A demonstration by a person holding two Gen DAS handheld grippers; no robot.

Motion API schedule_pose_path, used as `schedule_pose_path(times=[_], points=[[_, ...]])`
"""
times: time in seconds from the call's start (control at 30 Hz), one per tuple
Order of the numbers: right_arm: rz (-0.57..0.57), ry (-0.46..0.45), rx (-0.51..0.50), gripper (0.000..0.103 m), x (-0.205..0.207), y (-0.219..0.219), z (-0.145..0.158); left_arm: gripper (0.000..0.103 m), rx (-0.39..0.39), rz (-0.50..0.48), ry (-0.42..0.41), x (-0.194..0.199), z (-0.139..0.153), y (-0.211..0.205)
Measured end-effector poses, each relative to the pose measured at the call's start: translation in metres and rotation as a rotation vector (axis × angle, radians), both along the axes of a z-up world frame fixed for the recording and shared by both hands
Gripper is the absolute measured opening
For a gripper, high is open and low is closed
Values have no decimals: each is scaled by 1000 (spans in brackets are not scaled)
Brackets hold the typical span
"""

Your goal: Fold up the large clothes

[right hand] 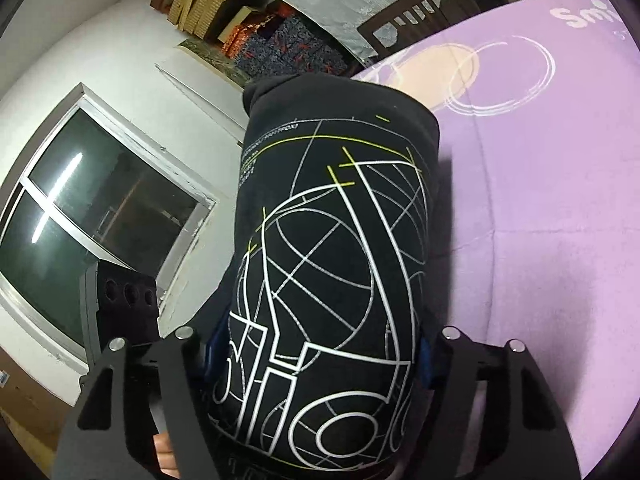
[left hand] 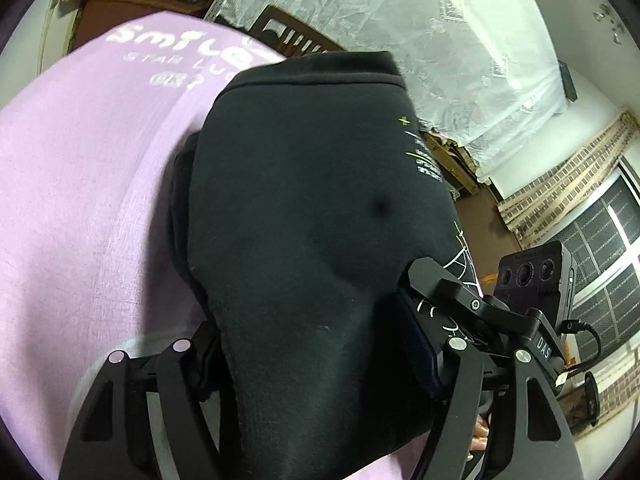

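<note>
A black garment [left hand: 304,216] with white and yellow line print hangs folded between both grippers, lifted above a lilac cloth-covered table [left hand: 80,200]. My left gripper [left hand: 316,364] is shut on the garment; its plain black side drapes over the fingers. My right gripper [right hand: 316,356] is shut on the same garment [right hand: 332,248], whose printed side faces this camera. The right gripper [left hand: 472,304] also shows in the left wrist view, clamped on the cloth's edge. The fingertips are hidden by fabric.
The lilac cloth [right hand: 540,200] carries white lettering and circle prints. A dark wooden chair [right hand: 416,12] stands beyond the table. A window [right hand: 100,208] is at left, a brick wall and window [left hand: 580,208] at right. Lace curtain [left hand: 400,20] hangs behind.
</note>
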State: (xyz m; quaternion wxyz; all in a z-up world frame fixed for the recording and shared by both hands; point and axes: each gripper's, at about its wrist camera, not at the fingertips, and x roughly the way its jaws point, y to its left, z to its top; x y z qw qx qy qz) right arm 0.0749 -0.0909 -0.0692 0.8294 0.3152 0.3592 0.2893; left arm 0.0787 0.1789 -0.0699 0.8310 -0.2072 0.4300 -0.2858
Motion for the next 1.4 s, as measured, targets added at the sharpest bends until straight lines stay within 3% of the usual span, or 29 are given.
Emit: schedule_pose_path(times=[0.13, 0.3, 0.53, 0.77, 0.93, 1.03, 1.2, 1.3, 1.4], points=[[-8, -29, 17, 66, -19, -7, 19, 72, 1, -34, -72, -23, 21, -12], [-58, -89, 36, 65, -75, -42, 52, 69, -10, -124, -165, -71, 51, -48], [-216, -126, -38, 65, -170, -120, 76, 69, -51, -317, -161, -124, 57, -144], [-463, -82, 5, 65, -281, -241, 48, 69, 38, -522, -146, -172, 36, -276], [-580, 26, 65, 65, -333, -299, -1, 71, 157, -616, -93, -200, -12, -348], [-627, 118, 29, 65, -342, -311, -29, 73, 249, -617, -118, -207, -36, -365], [-627, 128, -50, 67, -341, -307, -28, 74, 242, -618, -94, -198, -39, -362], [-642, 117, -137, 74, -345, -302, -19, 75, 256, -595, -104, -205, -33, -353], [-682, 78, -223, 76, -357, -297, -3, 75, 306, -542, -200, -219, -9, -340]])
